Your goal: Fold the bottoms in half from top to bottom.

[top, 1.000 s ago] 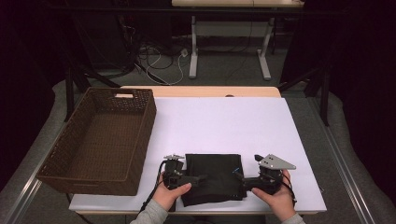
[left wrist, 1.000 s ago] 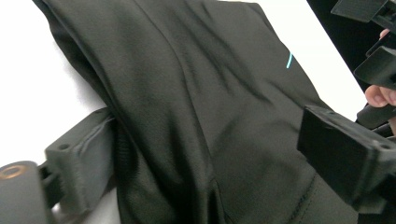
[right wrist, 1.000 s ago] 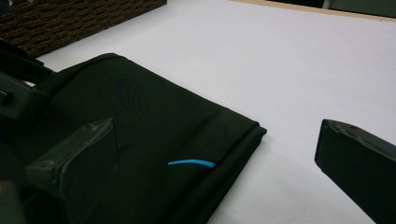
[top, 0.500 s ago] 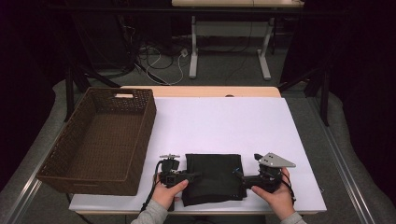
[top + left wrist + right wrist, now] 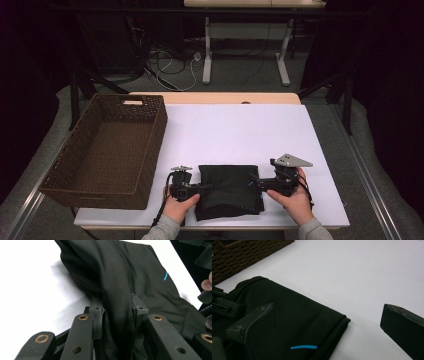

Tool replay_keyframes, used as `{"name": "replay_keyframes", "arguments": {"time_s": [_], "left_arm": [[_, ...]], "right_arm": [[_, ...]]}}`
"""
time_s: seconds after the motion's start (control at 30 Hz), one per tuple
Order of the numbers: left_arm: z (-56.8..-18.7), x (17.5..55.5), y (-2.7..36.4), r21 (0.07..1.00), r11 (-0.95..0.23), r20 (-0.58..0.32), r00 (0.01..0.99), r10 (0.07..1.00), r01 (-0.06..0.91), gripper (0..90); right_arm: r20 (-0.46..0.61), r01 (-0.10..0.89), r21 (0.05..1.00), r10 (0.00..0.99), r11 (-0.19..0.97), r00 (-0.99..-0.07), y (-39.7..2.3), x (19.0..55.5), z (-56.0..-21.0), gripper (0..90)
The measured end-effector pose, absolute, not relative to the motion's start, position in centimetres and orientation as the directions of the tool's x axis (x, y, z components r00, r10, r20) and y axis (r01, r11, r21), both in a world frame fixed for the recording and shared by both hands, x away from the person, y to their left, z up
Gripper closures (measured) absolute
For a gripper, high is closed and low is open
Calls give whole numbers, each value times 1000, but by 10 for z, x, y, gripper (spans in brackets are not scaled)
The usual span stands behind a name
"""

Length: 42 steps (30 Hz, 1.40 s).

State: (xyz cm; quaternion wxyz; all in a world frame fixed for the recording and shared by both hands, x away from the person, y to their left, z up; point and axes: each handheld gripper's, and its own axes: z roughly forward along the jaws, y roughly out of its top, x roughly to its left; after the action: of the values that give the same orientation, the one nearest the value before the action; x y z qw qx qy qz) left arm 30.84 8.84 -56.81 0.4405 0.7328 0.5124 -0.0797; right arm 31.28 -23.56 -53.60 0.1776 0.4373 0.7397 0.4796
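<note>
Grasp step: your left gripper [image 5: 117, 317] has just been closing its jaws and now pinches a fold of the black folded garment [image 5: 229, 190] at the table's [image 5: 240, 130] near edge. Your right gripper [image 5: 329, 322] stands wide open over the opposite edge; close it there next, probably before lifting toward the wicker basket [image 5: 107, 150].

A black cloth [image 5: 229, 190] with a small blue mark is lying on the white desk [image 5: 240, 130], beside a dark brown woven basket [image 5: 107, 147].

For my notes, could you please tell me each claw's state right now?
Left claw: just been closing, pinching the black cloth.
Right claw: open, holding nothing.
</note>
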Motion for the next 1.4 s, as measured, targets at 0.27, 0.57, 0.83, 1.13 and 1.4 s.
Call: {"name": "replay_keyframes", "arguments": {"time_s": [0.27,0.57,0.83,1.13,1.4], "left_arm": [[-568,307,87,579,-99,-554,480,680,809,711],[-568,307,87,579,-96,-556,478,680,810,713],[-568,308,88,583,-101,-553,484,678,807,713],[-568,308,88,585,-106,-549,489,678,804,713],[-568,308,88,586,-106,-548,490,678,803,713]], "right_arm": [[123,452,874,817,179,-563,-229,326,-531,71],[82,429,877,812,217,-578,-214,340,-528,165],[99,455,864,814,216,-572,-211,348,-531,314],[78,472,841,802,265,-592,-215,348,-539,453],[82,512,817,827,263,-556,-217,349,-540,483]]}}
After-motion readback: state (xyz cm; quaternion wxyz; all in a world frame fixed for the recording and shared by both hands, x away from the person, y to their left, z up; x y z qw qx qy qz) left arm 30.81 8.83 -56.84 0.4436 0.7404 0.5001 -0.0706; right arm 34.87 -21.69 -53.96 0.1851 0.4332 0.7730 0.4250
